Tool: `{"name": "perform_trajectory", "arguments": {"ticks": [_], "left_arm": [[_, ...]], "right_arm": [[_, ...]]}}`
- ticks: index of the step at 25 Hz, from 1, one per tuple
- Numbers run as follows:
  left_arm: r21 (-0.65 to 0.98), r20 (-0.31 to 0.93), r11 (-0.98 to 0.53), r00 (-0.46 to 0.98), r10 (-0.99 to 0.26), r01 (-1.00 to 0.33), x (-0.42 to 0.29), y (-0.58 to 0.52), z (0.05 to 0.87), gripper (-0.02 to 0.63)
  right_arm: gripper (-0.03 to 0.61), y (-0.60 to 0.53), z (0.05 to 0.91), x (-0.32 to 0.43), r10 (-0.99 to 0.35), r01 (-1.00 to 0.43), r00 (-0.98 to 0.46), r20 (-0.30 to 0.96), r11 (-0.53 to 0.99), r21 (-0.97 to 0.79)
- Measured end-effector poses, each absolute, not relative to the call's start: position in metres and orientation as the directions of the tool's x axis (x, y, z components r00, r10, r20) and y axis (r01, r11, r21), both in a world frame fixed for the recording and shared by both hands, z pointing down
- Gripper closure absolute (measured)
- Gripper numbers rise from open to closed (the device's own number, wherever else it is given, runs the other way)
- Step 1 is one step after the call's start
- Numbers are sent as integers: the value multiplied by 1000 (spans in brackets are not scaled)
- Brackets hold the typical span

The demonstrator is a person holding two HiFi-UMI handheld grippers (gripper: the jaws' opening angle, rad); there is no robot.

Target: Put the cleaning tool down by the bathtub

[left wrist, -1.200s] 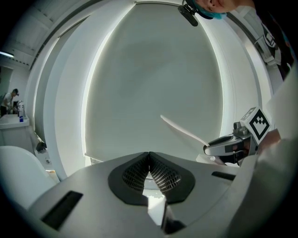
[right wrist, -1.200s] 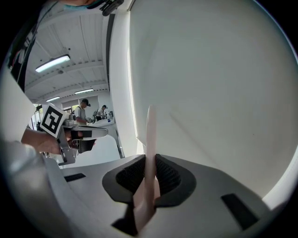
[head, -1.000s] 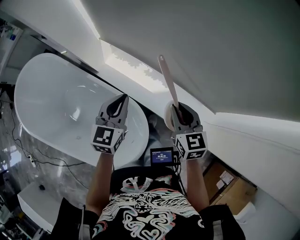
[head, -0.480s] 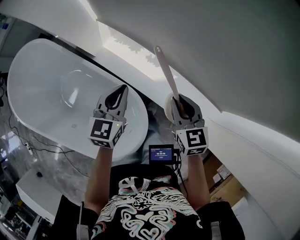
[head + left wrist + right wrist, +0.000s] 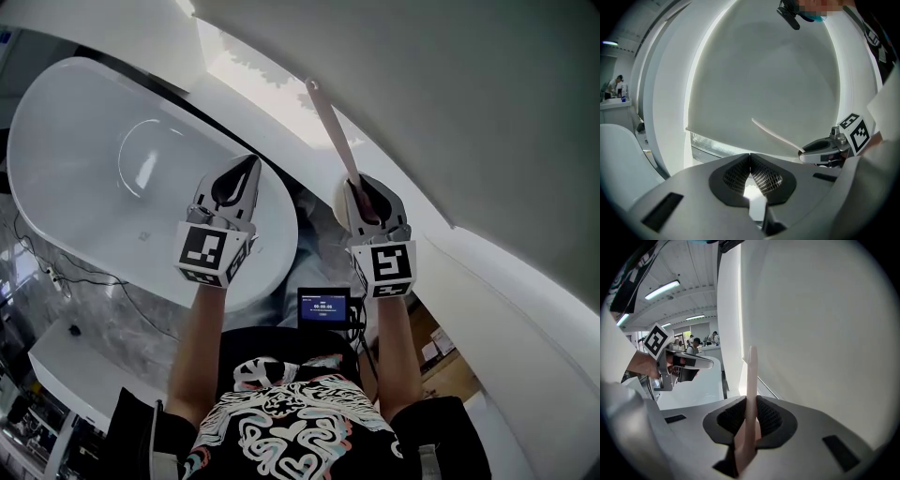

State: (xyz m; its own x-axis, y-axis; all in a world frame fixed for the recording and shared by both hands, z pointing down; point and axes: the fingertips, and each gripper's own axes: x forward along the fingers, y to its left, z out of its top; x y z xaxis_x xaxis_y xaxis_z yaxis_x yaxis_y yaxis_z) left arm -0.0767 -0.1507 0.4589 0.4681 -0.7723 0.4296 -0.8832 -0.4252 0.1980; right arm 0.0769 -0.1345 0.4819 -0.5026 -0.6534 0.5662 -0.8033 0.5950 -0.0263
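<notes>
The cleaning tool's pale pink handle (image 5: 751, 380) is shown clamped between the jaws of the right gripper (image 5: 749, 404) in the right gripper view, whereas only the head view shows the white bathtub (image 5: 84, 159) beside it, over whose rim the left gripper (image 5: 246, 171) is held, its jaws pressed together on nothing.

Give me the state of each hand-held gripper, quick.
Left hand-held gripper: closed, nothing in it.
Right hand-held gripper: closed on the cleaning tool, by its handle.
</notes>
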Motion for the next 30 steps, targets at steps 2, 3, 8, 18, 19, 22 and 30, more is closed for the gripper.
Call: {"name": "perform_trajectory", "arguments": {"ticks": [2,3,8,18,19,22,30], "left_arm": [[201,440,-424,468,-767,-883,-78,-150,468,597],[202,444,-423,468,-764,-883,-78,-150,472,597],[211,450,-413,463,-764,-886,-80,-154,491,597],[212,465,-414,463,-754,-886,-65,-169,536,597],[214,466,-412,463,-753,-886,-63,-169,539,597],[220,476,-407,462,-749,-887,-59,-170,553,597],[246,439,-384,455,-775,-890,-61,-174,597,597]], "right_arm": [[499,-138,490,75,-652,-801,-501,570,599,-19],[499,-139,495,74,-648,-797,-501,574,604,-14],[499,-144,517,70,-623,-776,-511,592,631,-6],[499,-161,572,74,-578,-749,-534,617,662,-27],[499,-161,576,77,-576,-749,-533,620,662,-28],[499,-161,591,76,-557,-742,-542,629,669,-47],[499,-157,650,69,-524,-720,-553,648,692,-55]]}}
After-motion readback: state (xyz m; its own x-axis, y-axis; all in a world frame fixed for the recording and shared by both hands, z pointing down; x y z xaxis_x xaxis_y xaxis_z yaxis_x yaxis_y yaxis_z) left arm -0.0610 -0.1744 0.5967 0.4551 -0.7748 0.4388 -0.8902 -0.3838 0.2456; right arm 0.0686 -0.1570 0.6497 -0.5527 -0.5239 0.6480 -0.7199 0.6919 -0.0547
